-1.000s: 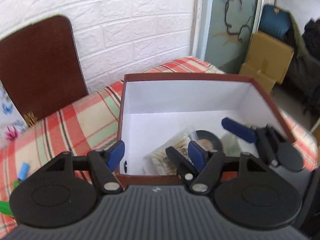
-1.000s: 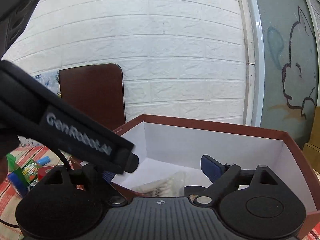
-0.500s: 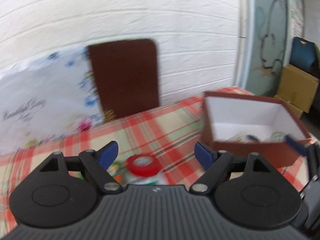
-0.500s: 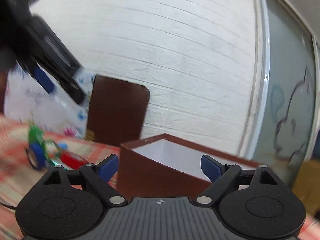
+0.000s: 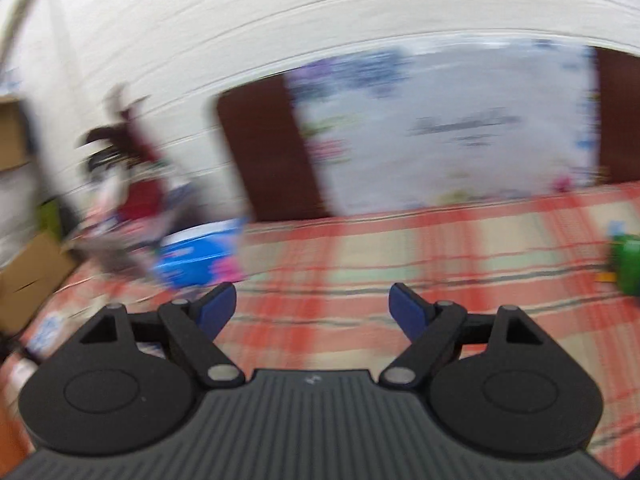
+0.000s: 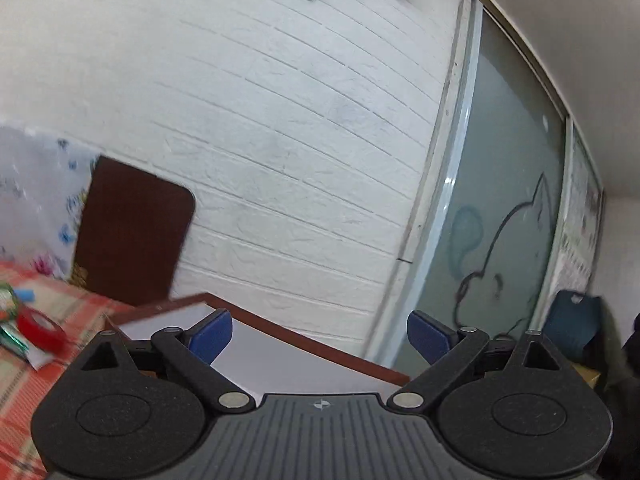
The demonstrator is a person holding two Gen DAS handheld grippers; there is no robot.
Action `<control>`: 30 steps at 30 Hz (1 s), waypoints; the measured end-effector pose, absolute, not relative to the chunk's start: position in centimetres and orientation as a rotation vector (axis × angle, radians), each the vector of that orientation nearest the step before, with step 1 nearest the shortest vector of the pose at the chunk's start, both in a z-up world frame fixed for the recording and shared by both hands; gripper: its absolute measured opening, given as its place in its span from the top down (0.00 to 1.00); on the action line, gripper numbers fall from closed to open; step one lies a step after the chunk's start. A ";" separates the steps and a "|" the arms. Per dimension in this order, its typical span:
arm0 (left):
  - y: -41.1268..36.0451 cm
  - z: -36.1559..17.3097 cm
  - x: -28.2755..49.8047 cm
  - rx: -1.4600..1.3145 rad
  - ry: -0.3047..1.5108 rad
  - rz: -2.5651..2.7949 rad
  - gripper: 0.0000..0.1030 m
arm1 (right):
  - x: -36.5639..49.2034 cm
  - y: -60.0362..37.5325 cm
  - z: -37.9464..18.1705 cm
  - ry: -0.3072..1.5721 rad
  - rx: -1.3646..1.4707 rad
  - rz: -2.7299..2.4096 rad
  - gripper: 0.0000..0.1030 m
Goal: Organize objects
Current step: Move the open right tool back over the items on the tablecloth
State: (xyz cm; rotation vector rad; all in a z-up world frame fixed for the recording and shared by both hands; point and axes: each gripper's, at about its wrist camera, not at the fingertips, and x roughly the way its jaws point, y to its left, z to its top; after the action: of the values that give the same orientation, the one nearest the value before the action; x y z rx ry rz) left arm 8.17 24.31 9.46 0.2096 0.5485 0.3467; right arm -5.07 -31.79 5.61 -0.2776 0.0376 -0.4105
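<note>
With the brown box [image 6: 256, 322] as landmark, the scene reads from left to right like this. Far to the left of the box, the left claw [image 5: 312, 307] hangs over the checked desk [image 5: 360, 264] with its two blue pads spread wide and nothing between them, so it is empty. Its view is strongly blurred, so I can name only a blue packet [image 5: 200, 254] at the left part of the desk and a green thing [image 5: 628, 266] at the right border; what they are exactly I cannot tell. The box itself does not appear in this view. Closer to the box, just left of it on the desk, lies a red tape roll [image 6: 40, 330] with some small green and blue items beside it, not sharp enough to name. Then comes the box, of which only the near brown rim and a strip of white inner wall show, and directly above its rim the right claw [image 6: 319, 334] hangs, also spread wide and empty. Behind the box stands a dark brown board [image 6: 132, 232] against the white brick wall [image 6: 280, 140]. I judge the things still to collect are those left of the box. The risk I see is with the left claw: if it comes down fast with such a smeared view, it can miss the small items or push them along the cloth, perhaps off the desk edge. The right claw, so near to the rim, can knock the box if it turns carelessly.
</note>
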 end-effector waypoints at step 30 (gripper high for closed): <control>21.4 2.0 9.1 -0.316 0.656 -0.152 0.20 | 6.2 -5.7 1.0 0.556 -0.372 0.684 0.46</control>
State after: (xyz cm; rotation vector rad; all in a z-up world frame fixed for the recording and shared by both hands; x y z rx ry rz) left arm 9.10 21.38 2.00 -0.3159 0.6556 -0.1524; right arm 6.19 -5.72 0.98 -0.3719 0.5558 0.6840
